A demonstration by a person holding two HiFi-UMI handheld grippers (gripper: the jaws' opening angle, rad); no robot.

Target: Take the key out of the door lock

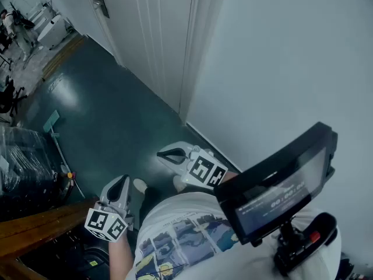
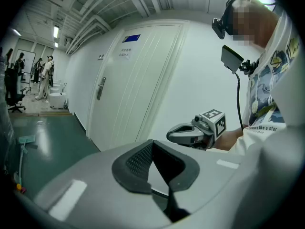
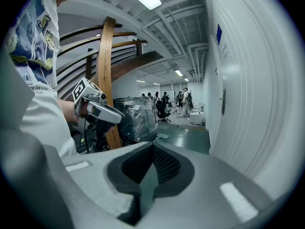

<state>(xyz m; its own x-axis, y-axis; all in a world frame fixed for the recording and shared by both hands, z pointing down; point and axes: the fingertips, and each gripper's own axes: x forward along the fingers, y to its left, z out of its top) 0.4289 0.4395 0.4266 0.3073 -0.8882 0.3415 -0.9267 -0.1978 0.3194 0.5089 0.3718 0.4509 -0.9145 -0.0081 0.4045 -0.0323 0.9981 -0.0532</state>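
Left gripper (image 1: 120, 179), right gripper (image 1: 161, 154): fingers (image 2: 138, 163) together

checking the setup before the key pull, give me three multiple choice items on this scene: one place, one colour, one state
1. In the head view, where is the handle of the door?
A top left
B bottom right
C centre

2. What colour is the floor?
A red
B green
C white

3. The hand-held grippers are:
A both on the handle
B both empty, away from the door
C one holding a key

Answers:
1 A: the handle sits at the picture's top left.
2 B: the floor is dark green.
3 B: the left hand-held gripper and right hand-held gripper are shut on nothing, near the shirt.
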